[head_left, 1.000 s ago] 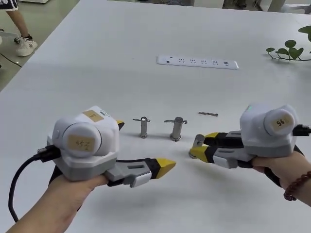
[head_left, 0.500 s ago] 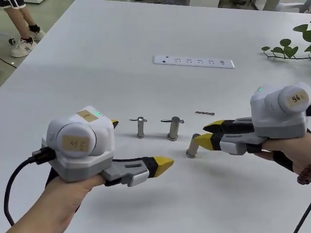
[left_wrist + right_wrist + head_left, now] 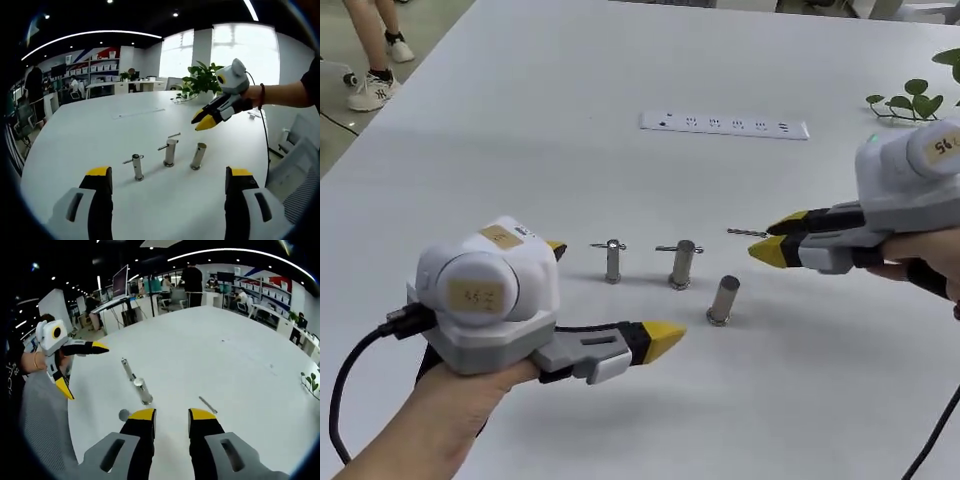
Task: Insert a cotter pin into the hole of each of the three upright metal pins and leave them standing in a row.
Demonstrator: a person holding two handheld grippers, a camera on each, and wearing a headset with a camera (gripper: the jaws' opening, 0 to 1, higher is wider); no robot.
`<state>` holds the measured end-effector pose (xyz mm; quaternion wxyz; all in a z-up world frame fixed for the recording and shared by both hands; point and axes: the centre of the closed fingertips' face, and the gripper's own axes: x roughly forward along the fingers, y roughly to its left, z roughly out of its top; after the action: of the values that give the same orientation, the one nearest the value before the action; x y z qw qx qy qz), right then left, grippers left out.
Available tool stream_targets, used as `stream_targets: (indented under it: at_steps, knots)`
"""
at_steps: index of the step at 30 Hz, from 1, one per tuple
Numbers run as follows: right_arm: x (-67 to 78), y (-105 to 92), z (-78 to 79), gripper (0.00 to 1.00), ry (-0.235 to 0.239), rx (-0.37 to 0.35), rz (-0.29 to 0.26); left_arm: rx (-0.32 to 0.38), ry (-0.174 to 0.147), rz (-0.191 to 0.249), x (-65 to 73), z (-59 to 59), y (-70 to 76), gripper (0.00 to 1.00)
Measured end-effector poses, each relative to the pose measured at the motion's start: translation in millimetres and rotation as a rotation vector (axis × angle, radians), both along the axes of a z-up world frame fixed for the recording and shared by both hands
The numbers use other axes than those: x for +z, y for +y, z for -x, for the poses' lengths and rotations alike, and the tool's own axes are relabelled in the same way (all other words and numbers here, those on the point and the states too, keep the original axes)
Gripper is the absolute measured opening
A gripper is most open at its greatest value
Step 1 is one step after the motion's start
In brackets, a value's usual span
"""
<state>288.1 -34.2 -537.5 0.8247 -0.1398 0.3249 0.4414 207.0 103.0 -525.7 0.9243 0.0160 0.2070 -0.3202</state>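
Three metal pins stand near the table's middle. The left pin (image 3: pixel 613 261) and the middle pin (image 3: pixel 681 264) each carry a cotter pin through the top. The third pin (image 3: pixel 723 299) stands bare, slightly nearer me, off the line of the other two. A loose cotter pin (image 3: pixel 745 233) lies flat behind it. My right gripper (image 3: pixel 772 237) hovers just right of that cotter pin, jaws narrowly open and empty (image 3: pixel 172 415). My left gripper (image 3: pixel 608 293) is held wide open and empty in front of the pins (image 3: pixel 168 172).
A white power strip (image 3: pixel 725 126) lies further back on the white table (image 3: pixel 520 150). A green plant (image 3: pixel 915 100) sits at the right edge. A black cable (image 3: pixel 350 370) trails from the left gripper. A person's legs (image 3: pixel 370 60) stand on the floor at the far left.
My right gripper has let go of the third pin and drawn back up and to the right. That pin now stands upright by itself. The left gripper has stayed put.
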Motion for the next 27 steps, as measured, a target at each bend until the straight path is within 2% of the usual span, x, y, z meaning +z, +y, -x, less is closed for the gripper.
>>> stream_targets:
  at_steps: [2, 6, 12, 13, 17, 24, 27]
  knots:
    - [-4.9, -4.9, -6.2, 0.21, 0.006, 0.012, 0.041, -0.002, 0.000, -0.007, -0.9, 0.1, 0.0, 0.93]
    - [-14.5, -9.3, -18.1, 0.21, 0.017, 0.028, 0.082, 0.002, 0.000, -0.007, -0.8, -0.1, -0.3, 0.94]
    - [-28.9, -12.5, -28.5, 0.20, 0.024, 0.067, 0.171, -0.005, -0.002, -0.023, -2.7, -0.4, -0.4, 0.95]
    - [-31.3, -12.5, -30.6, 0.20, 0.033, 0.071, 0.183, -0.006, -0.010, -0.026, -2.0, -0.9, -0.4, 0.95]
    - [-38.1, -12.5, -40.2, 0.17, 0.020, 0.097, 0.234, -0.007, -0.017, -0.025, -0.6, -1.3, -0.7, 0.95]
    - [-48.5, -13.1, -55.8, 0.16, 0.025, 0.087, 0.274, 0.002, -0.006, -0.035, -3.4, -2.7, 2.8, 0.93]
    - [-54.1, -14.1, -59.8, 0.15, 0.052, 0.076, 0.271, 0.006, -0.002, -0.044, -5.1, -3.3, 4.8, 0.92]
